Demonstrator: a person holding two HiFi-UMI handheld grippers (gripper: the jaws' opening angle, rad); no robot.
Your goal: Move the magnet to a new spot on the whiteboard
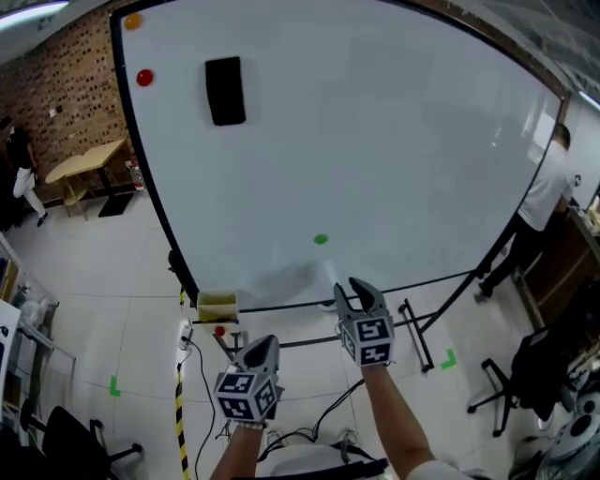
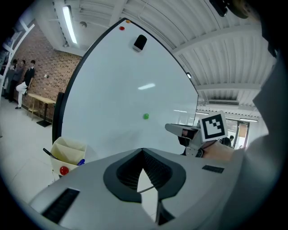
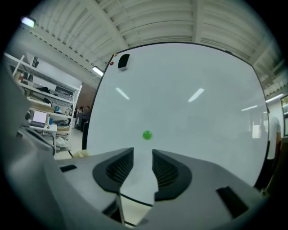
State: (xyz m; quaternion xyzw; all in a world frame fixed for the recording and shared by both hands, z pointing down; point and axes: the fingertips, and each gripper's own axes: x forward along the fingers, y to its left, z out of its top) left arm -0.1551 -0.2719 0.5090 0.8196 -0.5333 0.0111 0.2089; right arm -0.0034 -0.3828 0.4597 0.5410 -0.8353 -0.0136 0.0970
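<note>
Right gripper (image 1: pixel 360 287) open and empty below the green magnet (image 1: pixel 321 239)
Its jaws stand apart with nothing between them. The magnet sits low on the whiteboard (image 1: pixel 375 141), just ahead and slightly left. The left gripper (image 1: pixel 263 348), closed and empty, hangs farther back.

Whiteboard (image 1: pixel 394 141) carries a green magnet (image 1: pixel 321 239) near bottom centre, w/ black eraser (image 1: pixel 225 91), red magnet (image 1: pixel 144 78) & orange magnet (image 1: pixel 133 21) at top left corner, well apart from it.

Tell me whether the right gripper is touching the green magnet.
Apart. Right gripper view: the right gripper, jaws open, sits short of the green magnet, whiteboard showing between.
</note>
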